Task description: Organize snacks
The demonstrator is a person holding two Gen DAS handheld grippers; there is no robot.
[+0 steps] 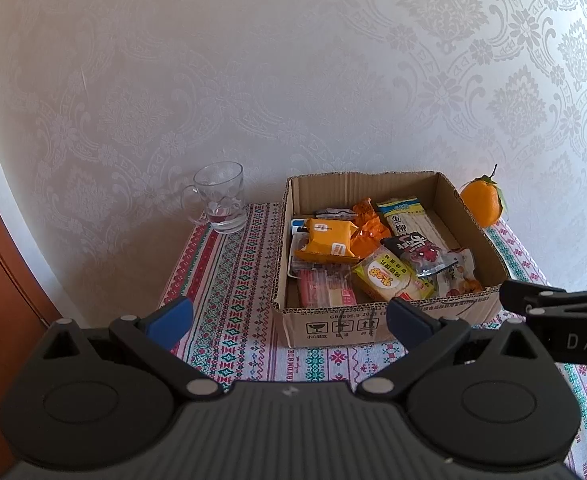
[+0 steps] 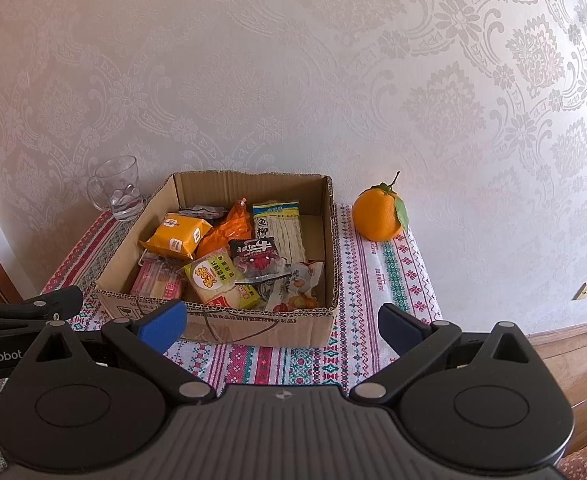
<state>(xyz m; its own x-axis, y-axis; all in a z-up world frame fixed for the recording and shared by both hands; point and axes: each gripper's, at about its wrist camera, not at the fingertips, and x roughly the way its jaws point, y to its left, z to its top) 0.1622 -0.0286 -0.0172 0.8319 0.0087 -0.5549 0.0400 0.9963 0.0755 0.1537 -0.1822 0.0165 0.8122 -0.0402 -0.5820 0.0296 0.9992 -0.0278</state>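
Note:
An open cardboard box (image 1: pixel 329 326) (image 2: pixel 253 326) stands on the patterned tablecloth and holds several snack packets. Among them are an orange packet (image 1: pixel 325 240) (image 2: pixel 175 236), a yellow packet (image 1: pixel 391 278) (image 2: pixel 221 282), a dark packet (image 1: pixel 423 252) (image 2: pixel 259 256), a long striped packet (image 1: pixel 409 222) (image 2: pixel 281 228) and a pink packet (image 1: pixel 323 294) (image 2: pixel 157 284). My left gripper (image 1: pixel 289 324) is open and empty, held in front of the box's near left corner. My right gripper (image 2: pixel 283 328) is open and empty in front of the box's near wall. Each gripper shows at the edge of the other's view.
A glass mug (image 1: pixel 219 198) (image 2: pixel 117 190) stands at the back left of the table by the wall. An orange with a leaf (image 1: pixel 483 202) (image 2: pixel 379 214) sits right of the box. The tablecloth (image 1: pixel 229 280) (image 2: pixel 385 280) shows beside the box. Wood floor (image 2: pixel 565 356) lies at the right.

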